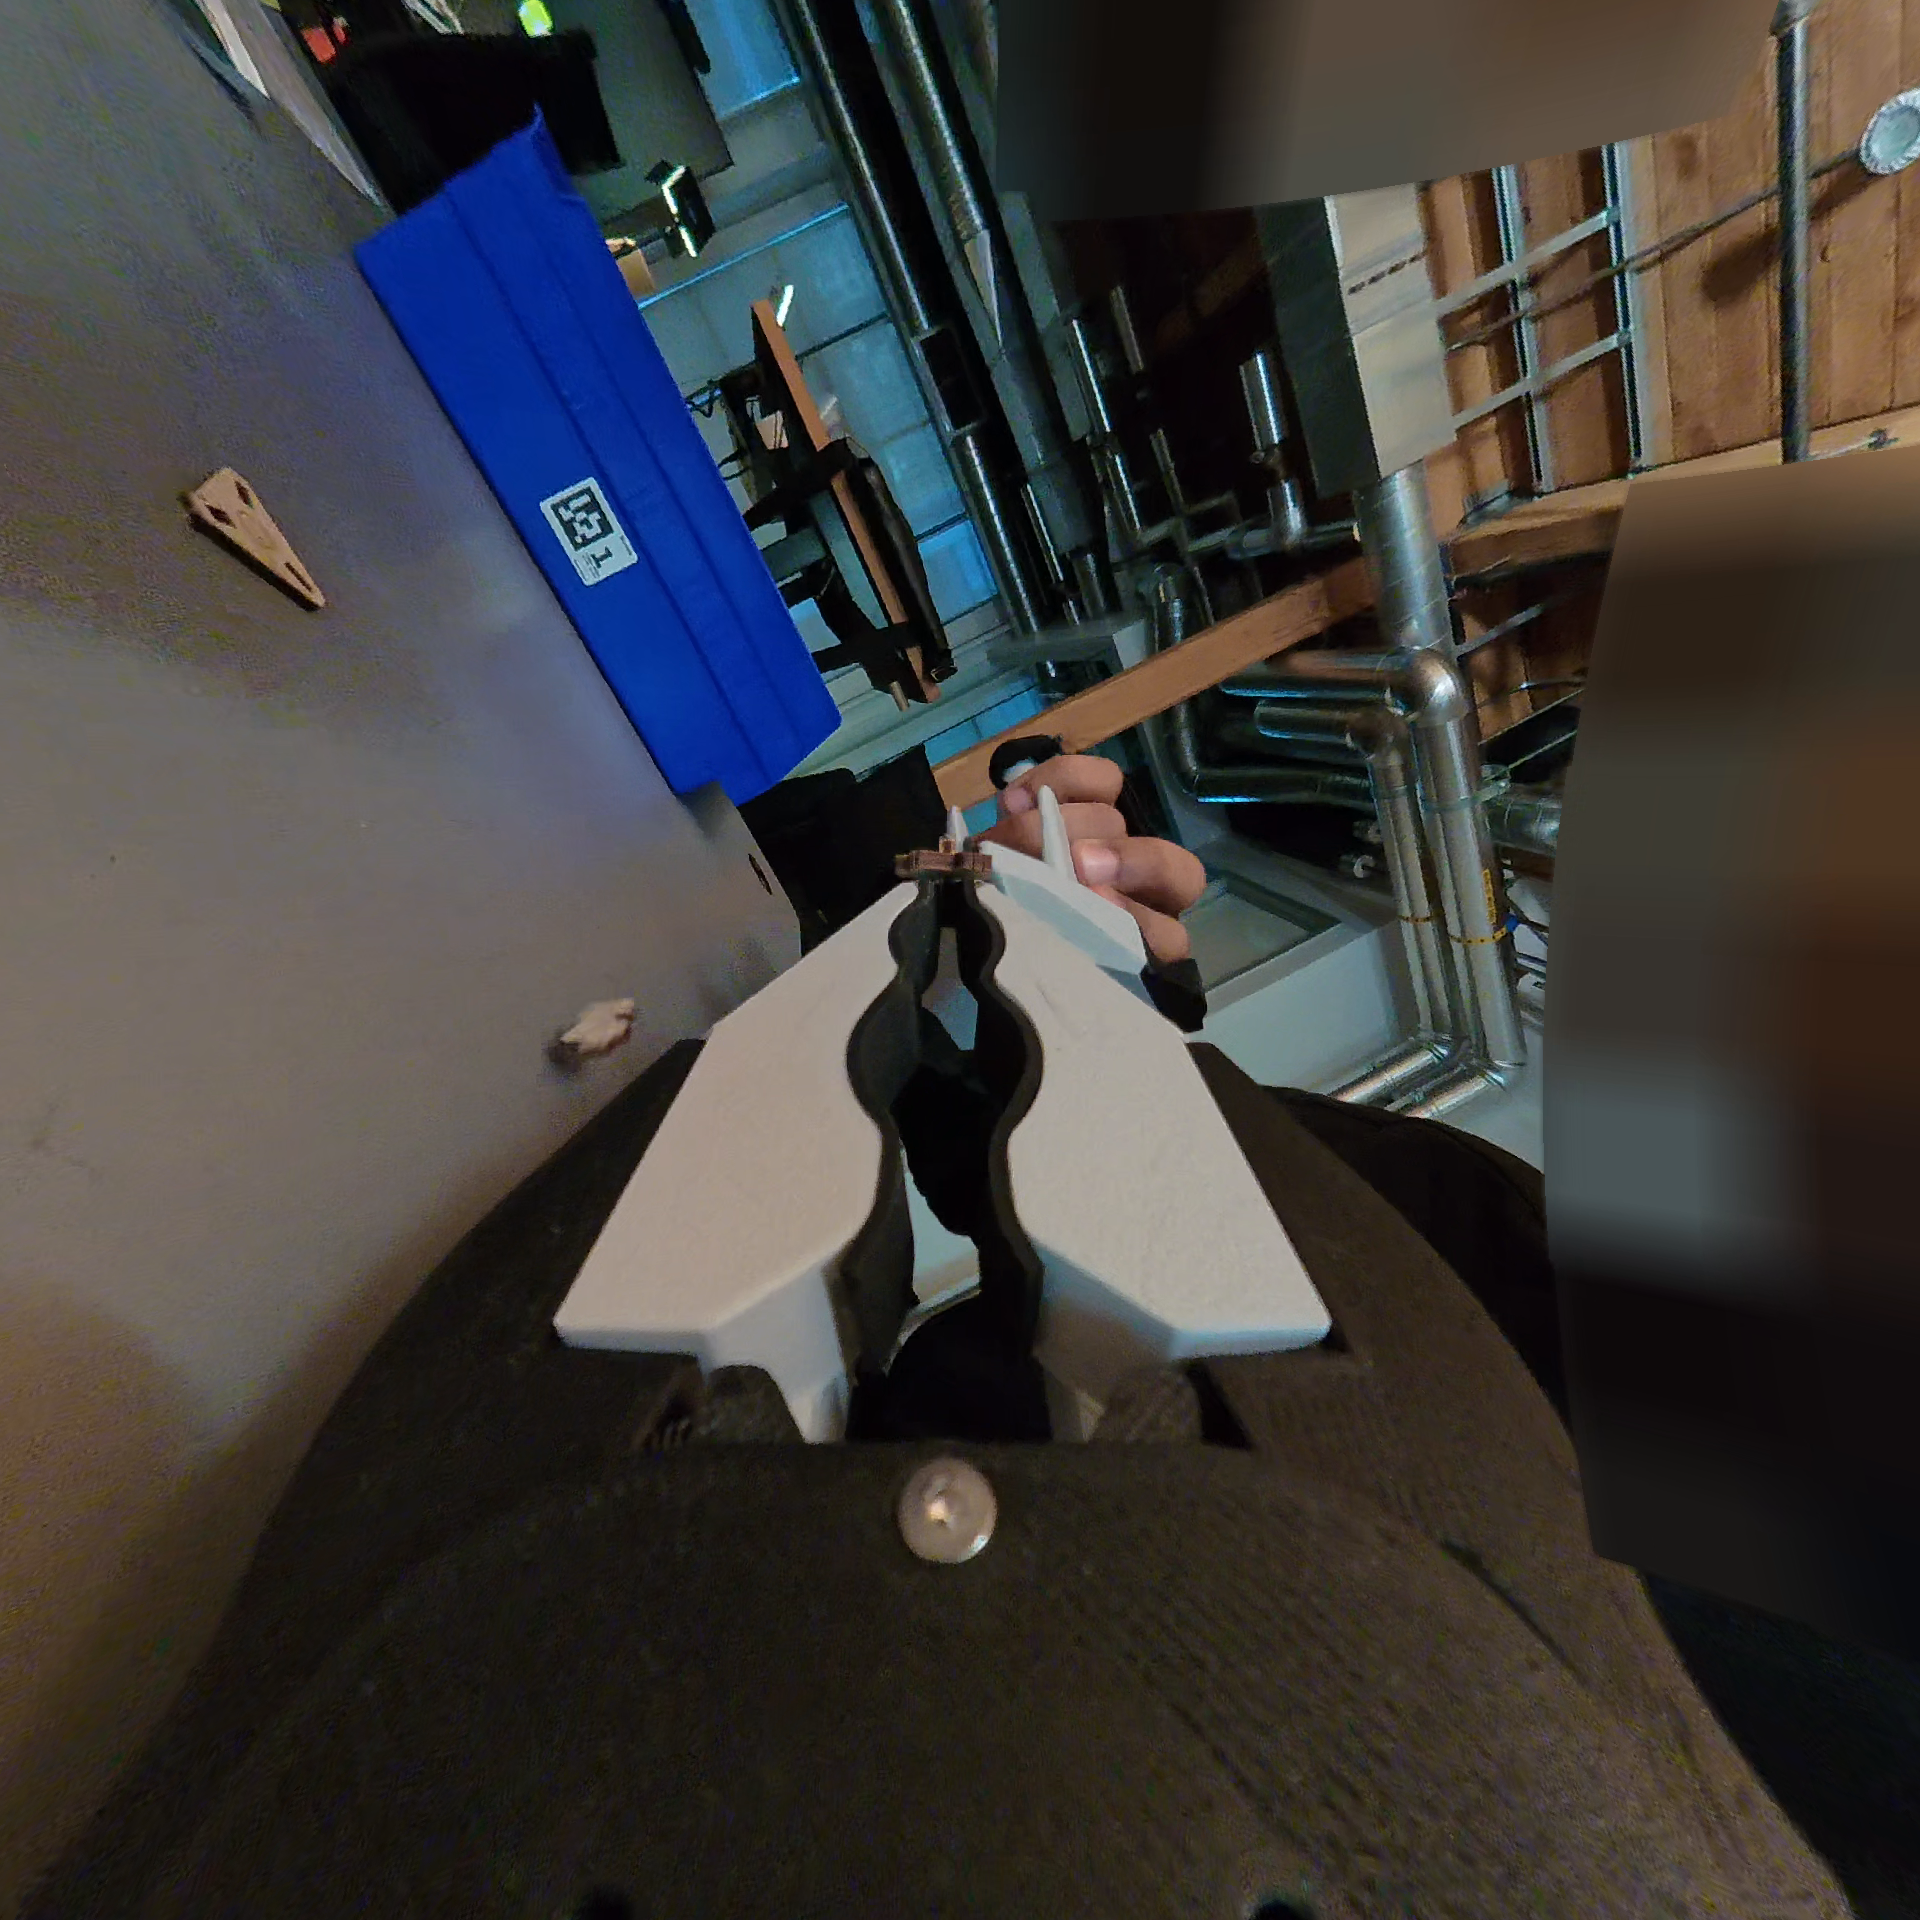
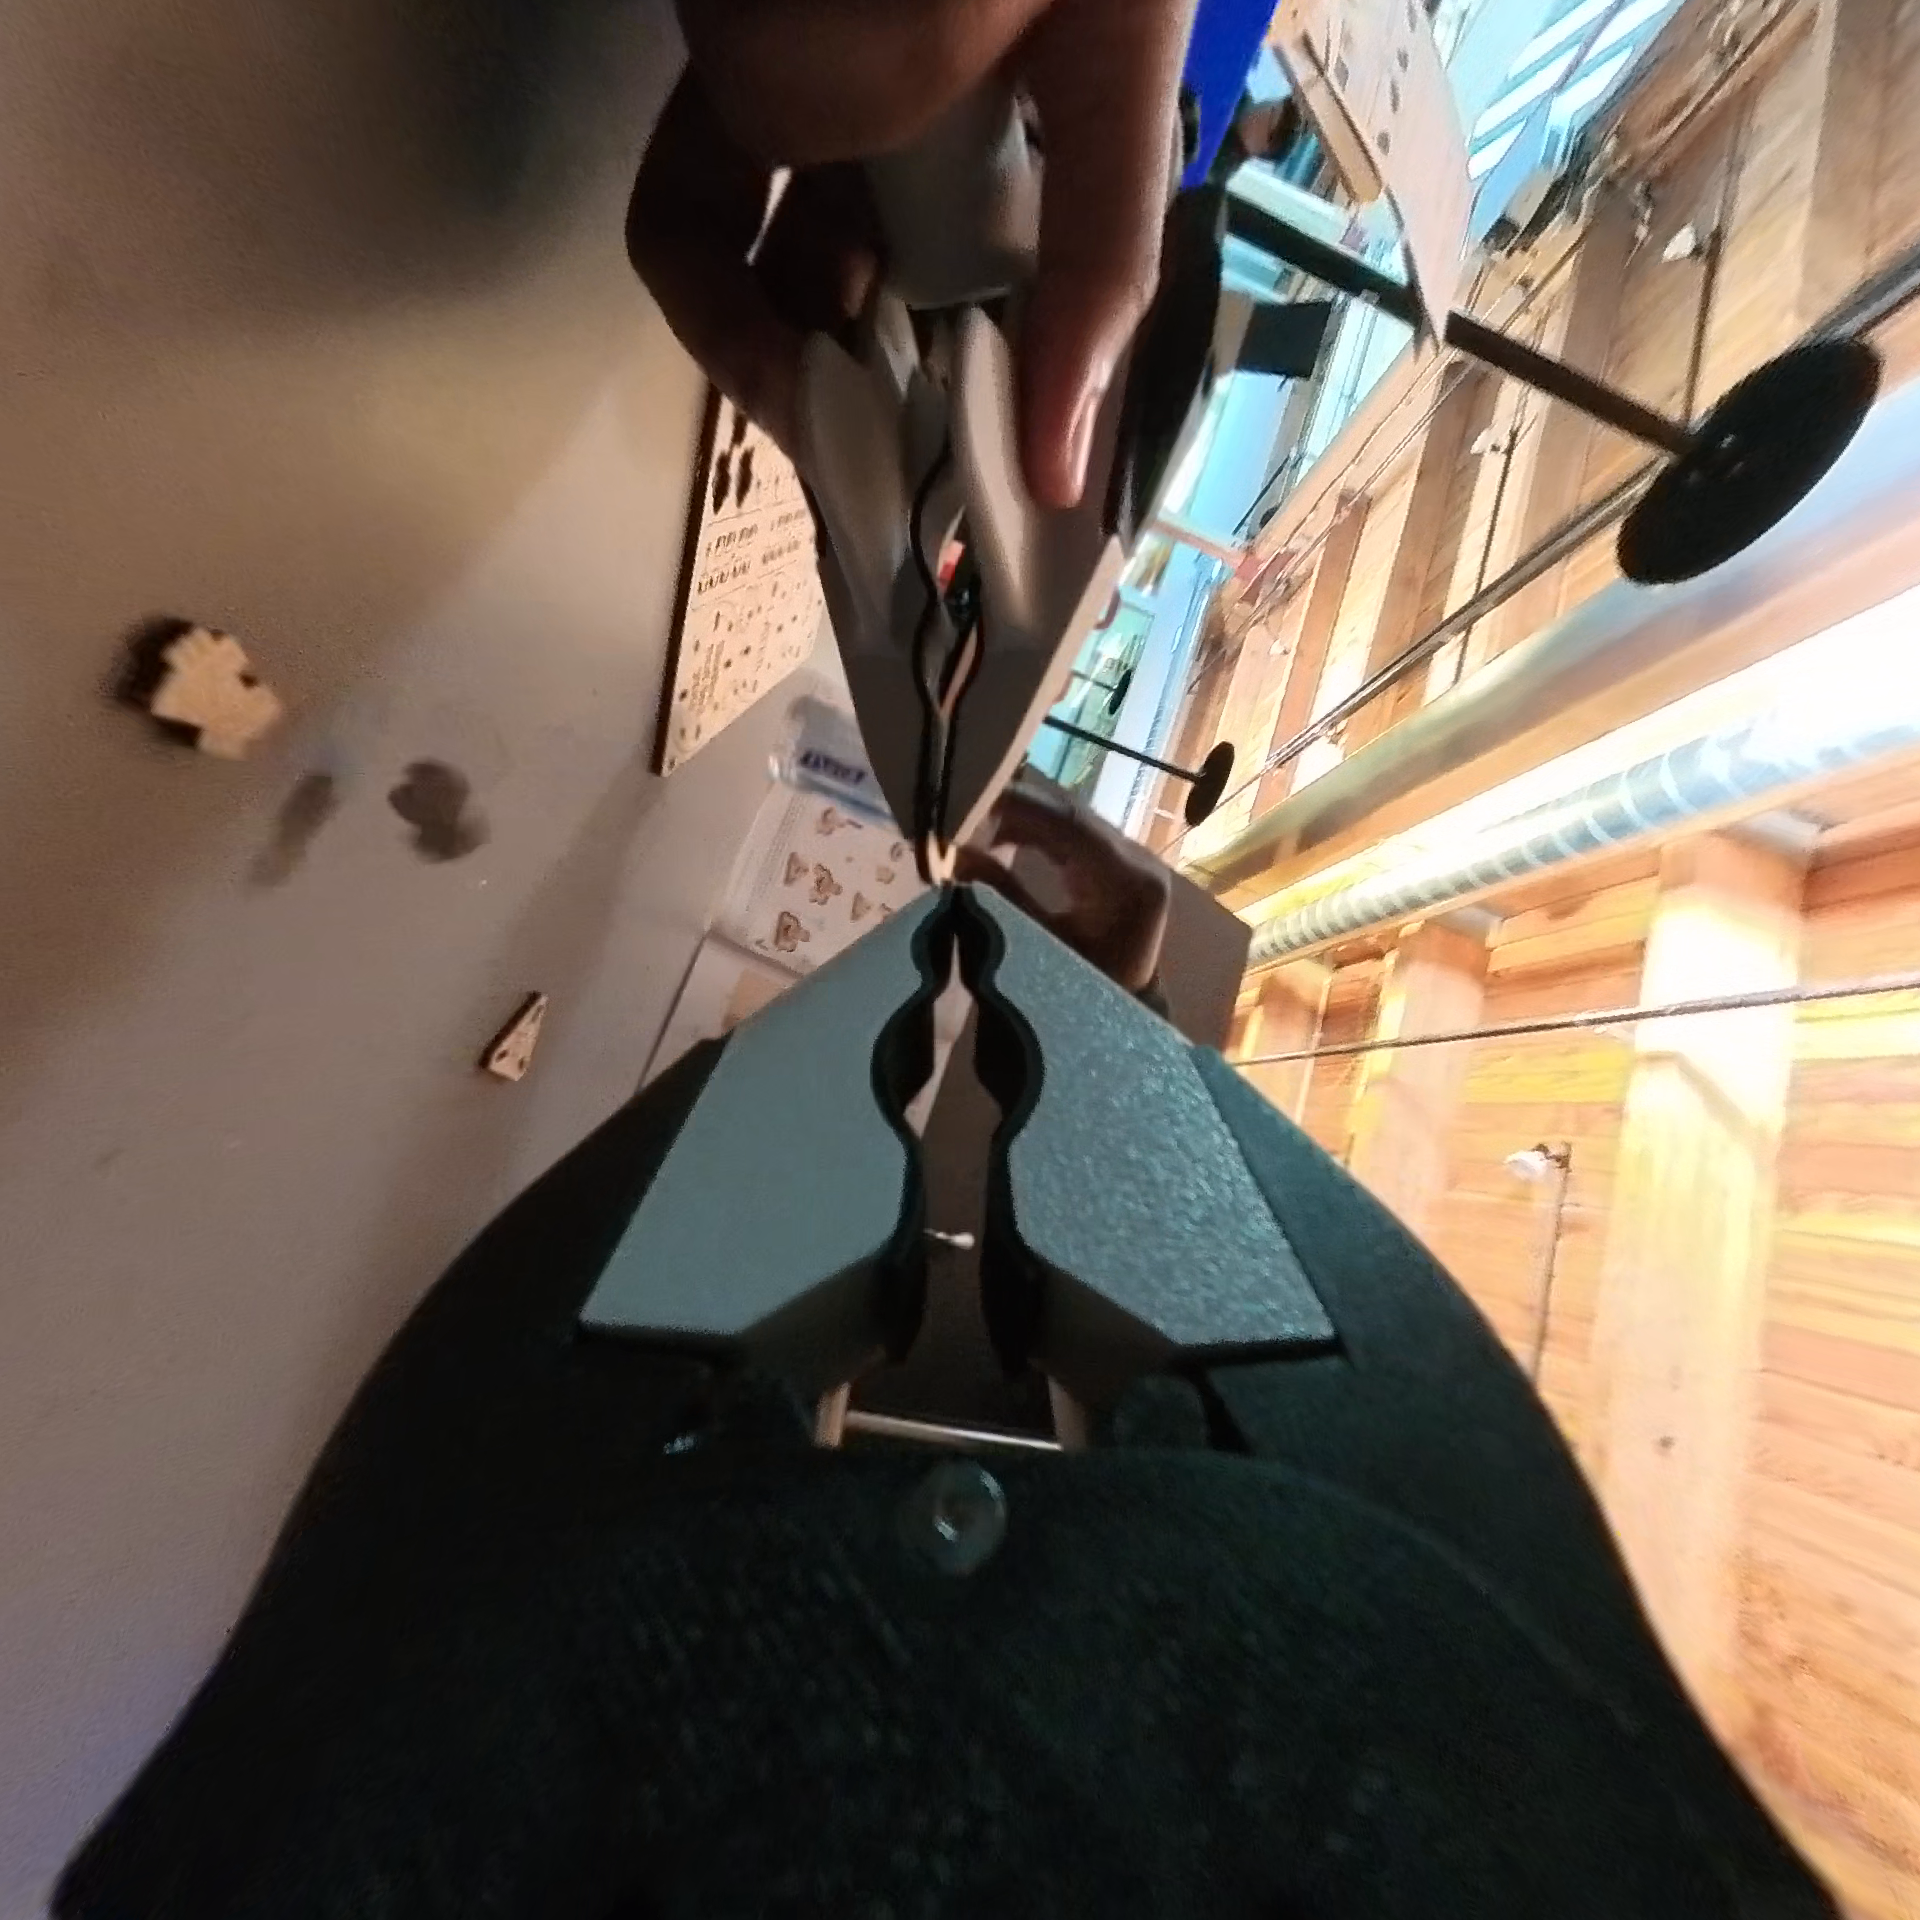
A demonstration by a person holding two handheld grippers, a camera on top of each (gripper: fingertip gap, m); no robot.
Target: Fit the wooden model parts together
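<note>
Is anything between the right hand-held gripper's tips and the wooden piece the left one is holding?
Nothing visible. The right hand-held gripper, jaws together, sits right at the end of the wooden piece clamped by the left hand-held gripper. Whether they touch is unclear.

Left gripper (image 1: 943,883): white fingers (image 1: 790,1122) w/ black pads, black body, silver screw (image 1: 945,1509).
</note>
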